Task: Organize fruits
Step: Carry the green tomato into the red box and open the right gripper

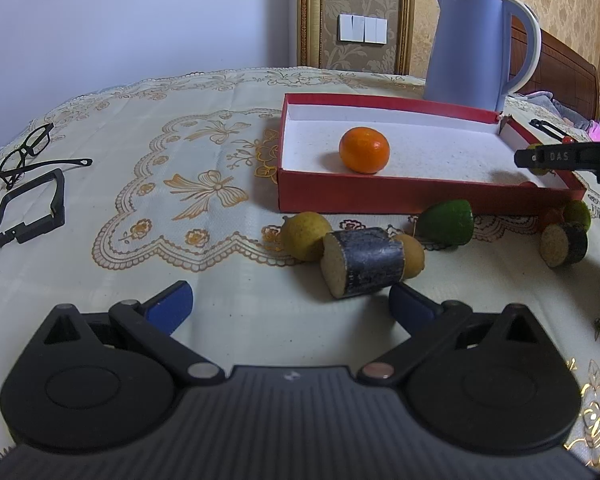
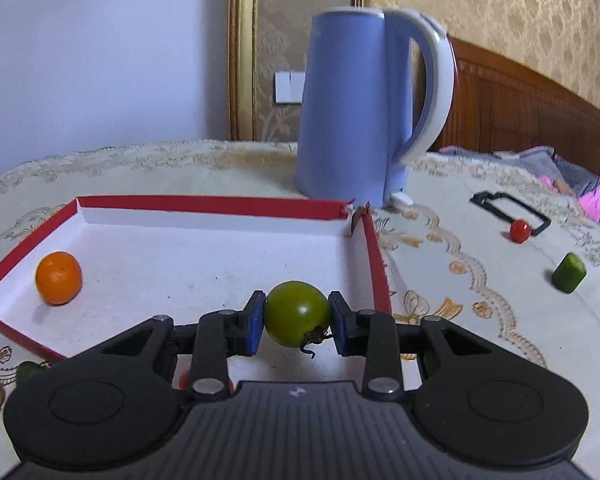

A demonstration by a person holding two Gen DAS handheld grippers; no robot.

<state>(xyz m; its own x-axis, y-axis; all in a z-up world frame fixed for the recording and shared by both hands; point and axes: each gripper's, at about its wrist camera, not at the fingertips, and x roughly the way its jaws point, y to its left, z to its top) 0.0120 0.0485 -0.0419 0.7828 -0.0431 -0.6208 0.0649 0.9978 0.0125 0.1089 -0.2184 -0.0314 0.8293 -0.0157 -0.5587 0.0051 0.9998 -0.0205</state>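
Note:
My right gripper (image 2: 296,316) is shut on a small green tomato (image 2: 296,314), held just above the white floor of the red box (image 2: 204,202) near its right wall. An orange (image 2: 58,278) lies at the box's left end. In the left wrist view the left gripper (image 1: 292,304) stands open over the cloth, nothing between its blue pads (image 1: 172,304). Just ahead of it lie a dark-skinned cut piece (image 1: 364,262), two yellow fruits (image 1: 306,236) and a green fruit (image 1: 448,222), all outside the box (image 1: 380,196).
A blue kettle (image 2: 360,112) stands behind the box. Right of the box lie a red cherry tomato (image 2: 520,231), a green cut piece (image 2: 568,272) and a black frame (image 2: 508,212). Glasses (image 1: 28,152) and another black frame (image 1: 28,212) lie at the far left.

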